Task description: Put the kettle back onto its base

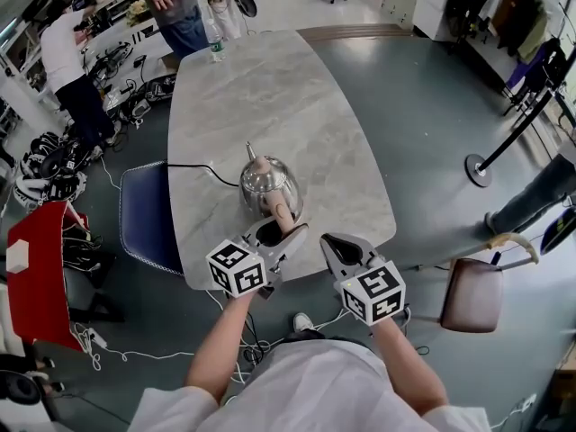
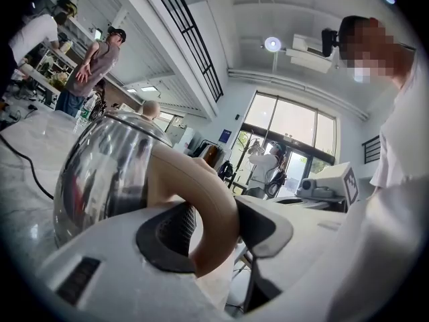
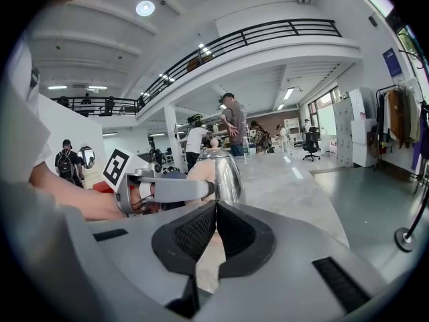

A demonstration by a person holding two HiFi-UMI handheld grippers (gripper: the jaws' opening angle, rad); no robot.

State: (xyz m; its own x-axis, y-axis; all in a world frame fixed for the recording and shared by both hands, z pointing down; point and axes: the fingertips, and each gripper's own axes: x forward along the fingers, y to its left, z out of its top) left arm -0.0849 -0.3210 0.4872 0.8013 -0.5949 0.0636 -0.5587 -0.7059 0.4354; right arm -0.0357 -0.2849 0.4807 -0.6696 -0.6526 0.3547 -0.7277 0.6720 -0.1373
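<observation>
A shiny steel kettle (image 1: 268, 185) with a beige handle (image 1: 281, 212) stands upright near the front edge of the grey marble table (image 1: 270, 88). A black cord (image 1: 193, 167) runs in under it from the left; its base is hidden beneath it. My left gripper (image 1: 281, 232) is level and shut on the handle (image 2: 201, 206), which lies between both pads. The kettle body (image 2: 107, 173) fills the left of the left gripper view. My right gripper (image 1: 333, 243) hovers just right of it, shut and empty (image 3: 216, 210), aimed at the kettle (image 3: 224, 170).
A blue chair (image 1: 148, 214) stands left of the table and a brown stool (image 1: 472, 295) at front right. A water bottle (image 1: 214, 43) stands on the far table end. People stand at the far left. A stanchion base (image 1: 479, 169) is on the floor at right.
</observation>
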